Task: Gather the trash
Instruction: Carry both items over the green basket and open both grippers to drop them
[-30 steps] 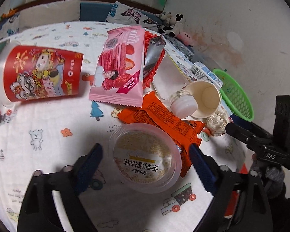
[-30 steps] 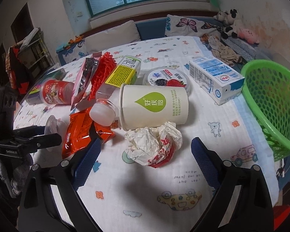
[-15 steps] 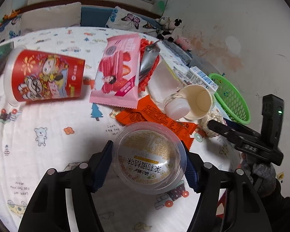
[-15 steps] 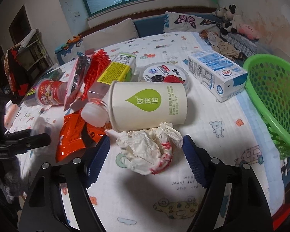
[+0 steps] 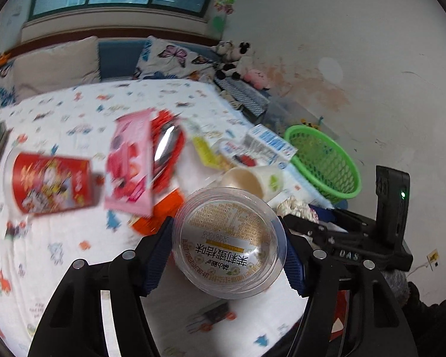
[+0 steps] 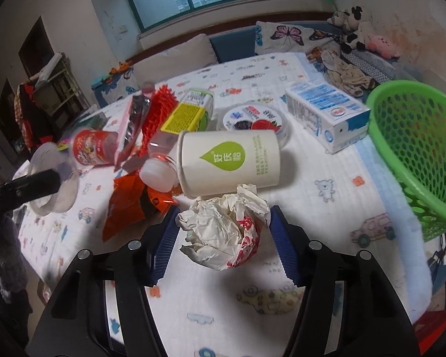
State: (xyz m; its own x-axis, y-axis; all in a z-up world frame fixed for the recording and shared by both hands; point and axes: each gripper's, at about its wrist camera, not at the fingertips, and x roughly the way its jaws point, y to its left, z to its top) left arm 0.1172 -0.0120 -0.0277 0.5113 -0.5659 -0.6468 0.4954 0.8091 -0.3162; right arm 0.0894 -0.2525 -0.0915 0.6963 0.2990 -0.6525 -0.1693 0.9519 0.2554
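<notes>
Presently left gripper point(image 5: 229, 248) pinches clear plastic cup point(image 5: 229, 242), green basket point(image 5: 324, 160) at 2 o'clock; right gripper point(image 6: 223, 238) brackets crumpled paper wad point(image 6: 226, 232), pads touching its sides.

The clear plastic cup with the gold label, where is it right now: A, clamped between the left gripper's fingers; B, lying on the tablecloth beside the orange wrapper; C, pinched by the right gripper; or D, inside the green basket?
A: the left wrist view shows the clear plastic cup squeezed between the blue pads of the left gripper, while the right gripper straddles the crumpled paper.
</notes>
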